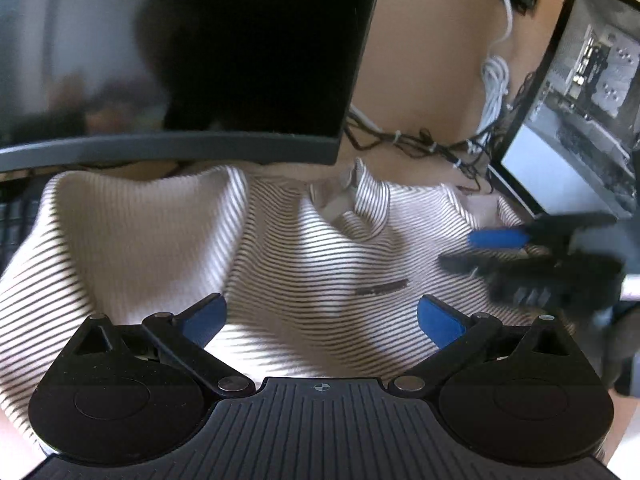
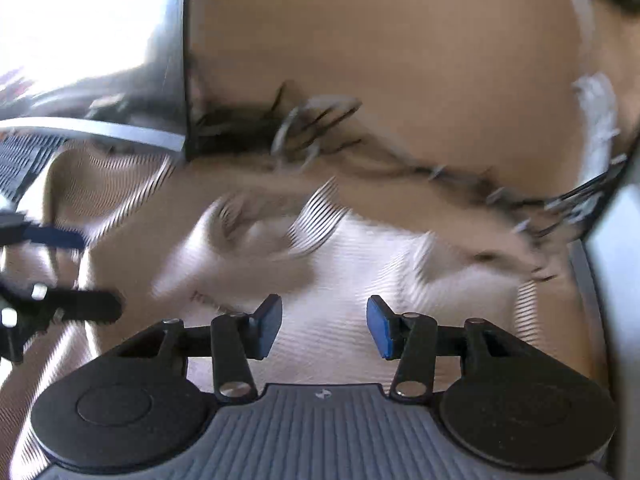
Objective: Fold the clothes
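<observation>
A white garment with thin dark stripes (image 1: 304, 248) lies rumpled on the desk, collar (image 1: 360, 196) toward the back and a short dark mark (image 1: 382, 287) on its front. My left gripper (image 1: 320, 320) hovers low over its near part, open, nothing between the blue pads. The right gripper (image 1: 486, 250) shows at the right edge of the left wrist view, over the garment's right side. In the blurred right wrist view my right gripper (image 2: 324, 328) is open above the striped cloth (image 2: 344, 280), and the left gripper (image 2: 68, 268) reaches in from the left.
A dark monitor (image 1: 200, 60) stands close behind the garment, its lower bezel just above the cloth. A keyboard (image 1: 16, 220) lies at the left. Tangled black and white cables (image 1: 440, 144) run along the beige wall. An open computer case (image 1: 580, 100) stands at the right.
</observation>
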The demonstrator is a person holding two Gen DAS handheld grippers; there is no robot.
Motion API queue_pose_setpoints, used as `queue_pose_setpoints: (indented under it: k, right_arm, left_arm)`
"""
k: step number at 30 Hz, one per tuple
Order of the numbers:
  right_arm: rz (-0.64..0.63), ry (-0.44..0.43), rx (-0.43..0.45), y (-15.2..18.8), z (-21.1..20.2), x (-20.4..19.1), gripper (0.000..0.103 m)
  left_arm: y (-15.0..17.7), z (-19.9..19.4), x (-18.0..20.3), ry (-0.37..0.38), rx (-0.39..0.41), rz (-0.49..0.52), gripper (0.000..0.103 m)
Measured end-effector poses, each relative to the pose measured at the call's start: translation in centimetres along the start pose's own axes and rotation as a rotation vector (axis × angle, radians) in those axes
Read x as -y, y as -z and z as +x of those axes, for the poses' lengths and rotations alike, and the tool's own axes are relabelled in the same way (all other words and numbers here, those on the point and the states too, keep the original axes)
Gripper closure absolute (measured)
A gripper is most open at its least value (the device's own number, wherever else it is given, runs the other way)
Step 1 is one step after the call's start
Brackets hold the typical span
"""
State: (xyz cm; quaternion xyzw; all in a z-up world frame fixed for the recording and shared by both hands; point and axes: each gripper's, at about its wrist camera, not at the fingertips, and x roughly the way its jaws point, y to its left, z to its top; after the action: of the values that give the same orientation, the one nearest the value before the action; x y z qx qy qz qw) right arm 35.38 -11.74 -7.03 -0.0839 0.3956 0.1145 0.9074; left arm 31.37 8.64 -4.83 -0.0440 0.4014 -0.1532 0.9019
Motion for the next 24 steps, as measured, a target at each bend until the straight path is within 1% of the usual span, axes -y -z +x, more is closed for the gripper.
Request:
queue_pose_setpoints:
  k: [1, 3, 5, 6, 7, 8, 10, 14, 16, 18, 19, 22, 24]
  right_arm:
    - [-0.012, 0.002, -0.015, 0.3, 0.9, 0.0, 0.056]
    - [-0.038, 0.061, -0.029, 0.8, 1.6, 0.4, 0.056]
    - [-0.042, 0.134, -0.025, 1.1, 1.7, 1.5, 0.052]
    - [-0.023, 0.166, -0.031, 1.2, 1.5, 2.2, 0.046]
    - [-0.001, 0.194, -0.037, 1.4, 1.3, 3.1, 0.045]
    - [0.026, 0.201, -0.041, 1.5, 0.9, 3.9, 0.043]
    - [0.071, 0.186, -0.048, 1.9, 0.2, 5.0, 0.039]
    - [0.075, 0.173, -0.043, 2.4, -0.5, 4.9, 0.034]
    - [0.091, 0.161, -0.043, 2.6, -0.3, 5.2, 0.025]
    - [0.128, 0.142, -0.053, 2.5, 0.2, 6.2, 0.02]
    - [0.152, 0.13, -0.063, 2.5, 0.2, 6.7, 0.02]
    - [0.16, 0.126, -0.048, 2.3, -0.7, 6.4, 0.02]
    - [0.156, 0.129, -0.034, 2.5, -1.9, 6.0, 0.02]
  left_arm:
    - [-0.3, 0.6, -0.2, -0.017, -0.008, -0.002, 0.0]
    - [-0.8, 1.8, -0.5, -0.05, -0.024, -0.007, 0.0]
    - [-1.3, 2.9, -0.9, -0.093, -0.037, -0.012, 0.0]
    - [-1.4, 3.3, -1.3, -0.124, -0.041, -0.014, 0.0]
    - [-1.5, 3.7, -1.8, -0.153, -0.045, -0.014, 0.0]
    - [-1.5, 3.9, -2.1, -0.176, -0.046, -0.016, 0.0]
    - [-1.6, 4.1, -2.8, -0.21, -0.041, -0.02, 0.0]
    - [-1.9, 3.9, -3.6, -0.27, -0.018, -0.027, 0.0]
    - [-2.1, 3.7, -4.1, -0.296, -0.008, -0.032, 0.0]
    - [-2.4, 3.6, -4.6, -0.294, -0.006, -0.043, 0.0]
    - [-2.6, 3.4, -4.8, -0.284, -0.008, -0.051, 0.0]
    - [-2.6, 2.0, -4.4, -0.224, -0.02, -0.071, 0.0]
    - [-2.1, 0.6, -3.7, -0.174, -0.024, -0.06, 0.0]
